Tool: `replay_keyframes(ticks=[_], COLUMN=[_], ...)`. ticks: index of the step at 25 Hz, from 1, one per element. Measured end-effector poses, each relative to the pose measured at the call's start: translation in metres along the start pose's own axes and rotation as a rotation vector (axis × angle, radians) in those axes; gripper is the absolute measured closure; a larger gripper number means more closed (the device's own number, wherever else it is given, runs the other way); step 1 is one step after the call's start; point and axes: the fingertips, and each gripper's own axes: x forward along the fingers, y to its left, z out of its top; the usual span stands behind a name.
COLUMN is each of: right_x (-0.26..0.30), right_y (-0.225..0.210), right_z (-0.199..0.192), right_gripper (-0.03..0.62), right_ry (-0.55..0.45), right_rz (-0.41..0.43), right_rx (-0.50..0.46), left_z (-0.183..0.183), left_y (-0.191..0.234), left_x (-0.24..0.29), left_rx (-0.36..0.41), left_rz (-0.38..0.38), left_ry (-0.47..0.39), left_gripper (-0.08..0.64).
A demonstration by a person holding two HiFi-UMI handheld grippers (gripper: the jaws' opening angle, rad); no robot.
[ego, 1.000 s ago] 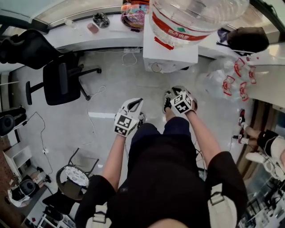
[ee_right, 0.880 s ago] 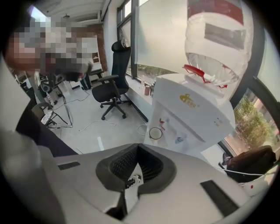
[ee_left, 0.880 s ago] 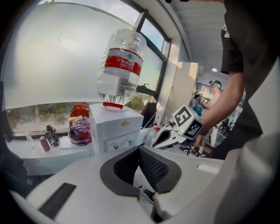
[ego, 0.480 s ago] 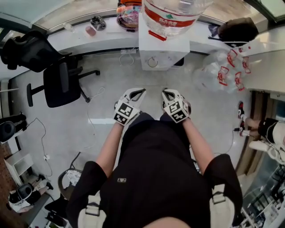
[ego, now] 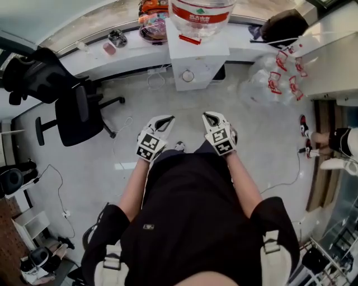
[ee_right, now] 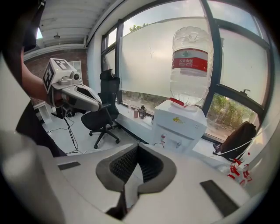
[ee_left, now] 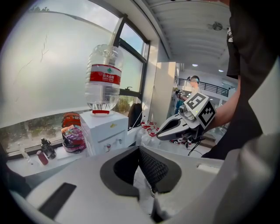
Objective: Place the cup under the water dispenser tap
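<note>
Pale grey floor [ego: 145, 100] spreads out below the person, who faces a long white counter [ego: 137, 50] under the windows; the white water dispenser [ego: 198, 53] stands against that counter, a big clear bottle [ego: 198, 12] with a red label upended on its top; two small taps [ee_right: 163, 137] show on its front face.

What looks like a small pink cup [ego: 109, 48] stands on the counter well to the left of the dispenser, just beside a little dark object [ego: 117, 38]; it is too small to make out further. Between it and the dispenser lies a colourful bundle [ego: 152, 25].

Both hands are held out in front of the body, side by side but apart, pointing toward the dispenser; the left tool [ego: 169, 118] has its jaws pressed together with nothing between them; the right tool [ego: 207, 116] is likewise closed and empty. Each is well away from the dispenser and from the cup.

Off to the left a black office chair [ego: 78, 114] sits on the floor; right of the dispenser lie clear bags with red print [ego: 274, 78]; a dark bag [ego: 285, 25] rests on the counter beyond them.
</note>
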Motion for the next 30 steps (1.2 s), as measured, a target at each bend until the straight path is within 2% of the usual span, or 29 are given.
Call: replay_keyframes(ticks=[8,15,25,30], right_x=[-0.017,-0.035,-0.04,-0.046], right_y=[0.024,0.024,0.028,0.024], right_z=[0.01,0.015,0.022,0.013], right_gripper=[0.598,0.598,0.598,0.598], right_ry=[-0.024,-0.038,-0.05,-0.05], right_rz=[-0.034,-0.056,-0.08,-0.09], right_rx=[-0.014,-0.052,-0.045,-0.039], left_z=[-0.022,-0.006,-0.007,-0.007], left_y=[0.007,-0.005,-0.009,-0.018], left_x=[-0.036,-0.034,-0.04,-0.035], left_rx=[-0.03,-0.005,0.014,0.025], left_rz=[0.026,0.014,-0.018,-0.023], left_ry=[-0.004,-0.044,-0.028,-0.026], left_gripper=[0.572,0.572,0.572,0.572])
